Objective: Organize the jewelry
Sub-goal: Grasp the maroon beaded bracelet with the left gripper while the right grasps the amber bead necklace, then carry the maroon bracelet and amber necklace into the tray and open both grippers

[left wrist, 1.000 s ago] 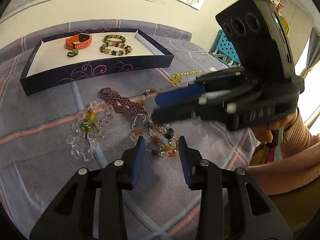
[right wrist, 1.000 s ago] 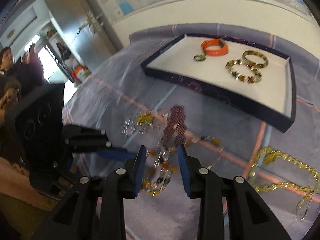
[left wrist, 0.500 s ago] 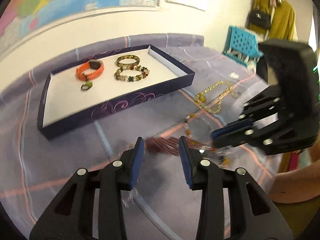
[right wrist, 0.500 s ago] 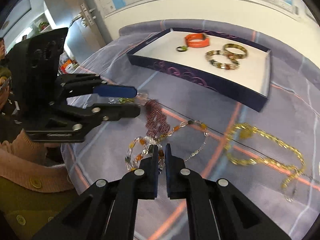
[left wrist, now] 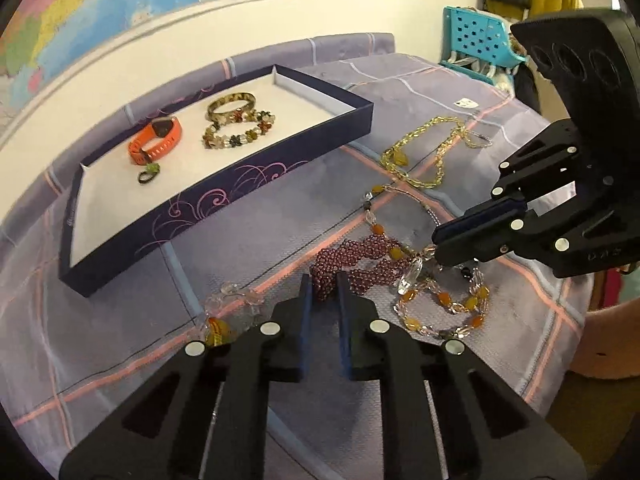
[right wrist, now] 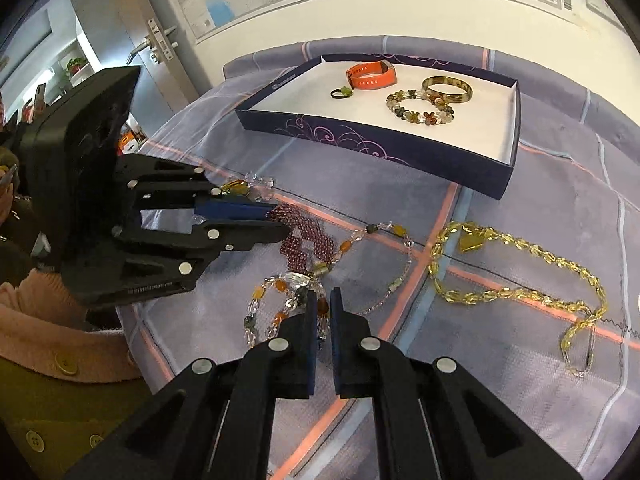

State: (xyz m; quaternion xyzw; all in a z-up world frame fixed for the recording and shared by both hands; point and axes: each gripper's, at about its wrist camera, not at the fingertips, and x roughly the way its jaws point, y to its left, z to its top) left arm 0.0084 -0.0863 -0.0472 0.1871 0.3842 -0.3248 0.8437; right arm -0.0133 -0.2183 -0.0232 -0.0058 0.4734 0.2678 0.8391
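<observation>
A dark blue tray (left wrist: 260, 188) with a white floor holds an orange band (left wrist: 156, 142), a brown bangle (left wrist: 232, 105) and a flower-bead bracelet (left wrist: 240, 134). On the cloth lie a maroon beaded piece (left wrist: 360, 266), an amber-and-clear bead necklace (left wrist: 444, 304) and a yellow chain (left wrist: 424, 160). My left gripper (left wrist: 323, 288) is shut on the near end of the maroon piece. My right gripper (right wrist: 323, 310) is shut on the amber-and-clear necklace (right wrist: 280, 300) beside the maroon piece (right wrist: 308, 240). The tray (right wrist: 392, 148) and yellow chain (right wrist: 520, 272) show in the right wrist view.
A clear crystal bracelet with yellow beads (left wrist: 232, 312) lies left of my left gripper. The purple checked tablecloth (left wrist: 120, 340) covers the table against a wall with a map. A turquoise chair (left wrist: 476, 44) stands at the far right.
My left gripper has dropped to the maroon piece and closed on its end. My right gripper stays shut on the necklace, which has shifted slightly.
</observation>
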